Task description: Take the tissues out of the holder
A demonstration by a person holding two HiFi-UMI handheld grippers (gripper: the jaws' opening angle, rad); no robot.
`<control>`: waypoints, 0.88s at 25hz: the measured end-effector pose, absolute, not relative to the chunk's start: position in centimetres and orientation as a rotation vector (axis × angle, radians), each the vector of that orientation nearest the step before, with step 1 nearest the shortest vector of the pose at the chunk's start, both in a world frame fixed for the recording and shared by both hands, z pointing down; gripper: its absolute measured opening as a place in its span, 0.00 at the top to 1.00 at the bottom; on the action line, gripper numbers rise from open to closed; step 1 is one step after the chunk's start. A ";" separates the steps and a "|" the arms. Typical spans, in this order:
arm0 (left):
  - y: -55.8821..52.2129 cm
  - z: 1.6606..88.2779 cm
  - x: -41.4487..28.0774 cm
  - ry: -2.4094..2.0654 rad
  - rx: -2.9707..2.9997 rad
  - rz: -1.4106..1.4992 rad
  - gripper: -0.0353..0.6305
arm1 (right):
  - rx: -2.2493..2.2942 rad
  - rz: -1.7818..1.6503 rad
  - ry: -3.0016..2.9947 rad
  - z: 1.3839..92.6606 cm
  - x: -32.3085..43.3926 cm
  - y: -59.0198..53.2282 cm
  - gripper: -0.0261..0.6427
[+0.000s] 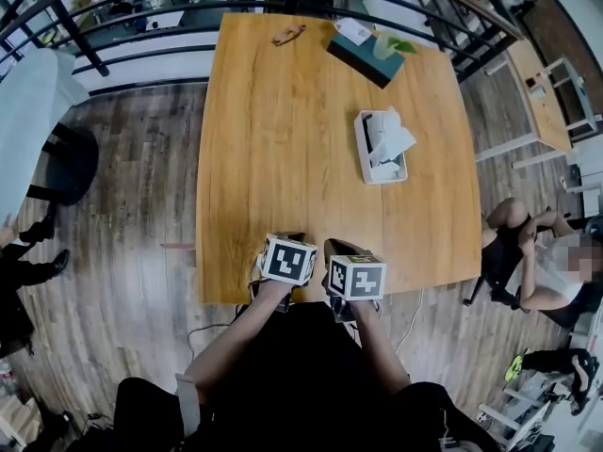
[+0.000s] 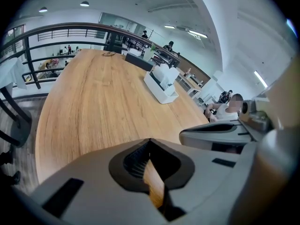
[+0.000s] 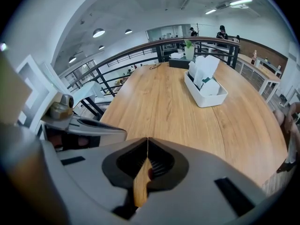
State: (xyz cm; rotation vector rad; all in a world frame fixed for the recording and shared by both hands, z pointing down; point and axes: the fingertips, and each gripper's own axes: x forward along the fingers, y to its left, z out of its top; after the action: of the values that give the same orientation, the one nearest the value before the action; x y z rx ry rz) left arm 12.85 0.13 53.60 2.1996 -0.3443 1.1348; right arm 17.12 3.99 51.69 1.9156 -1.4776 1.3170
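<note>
Left gripper and right gripper jaws together, empty. Risk: light holder likely lifts with tissues unless pinned.

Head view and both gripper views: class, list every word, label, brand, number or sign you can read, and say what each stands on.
No text can be read in any view.
Marker cubes: black-and-white square patterns only, no letters or numbers.
White card on the dark box: too small to tell if printed.
Tissue holder: plain white, no print visible.
</note>
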 end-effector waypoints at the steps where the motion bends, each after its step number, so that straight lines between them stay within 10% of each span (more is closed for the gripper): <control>1: -0.2 53.7 12.9 -0.340 2.197 1.136 0.94 | 1.927 1.316 -1.474 51.7 17.3 3.7 0.94; 22: -3.9 56.3 20.5 -0.425 2.136 1.074 0.94 | 1.970 1.164 -1.467 51.0 32.7 -0.7 0.77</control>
State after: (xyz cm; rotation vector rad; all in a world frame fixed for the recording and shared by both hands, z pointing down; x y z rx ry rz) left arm 20.47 -3.88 56.35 2.1358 -0.4251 1.0742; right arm 32.67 -0.71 50.96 1.9699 -1.4669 1.1635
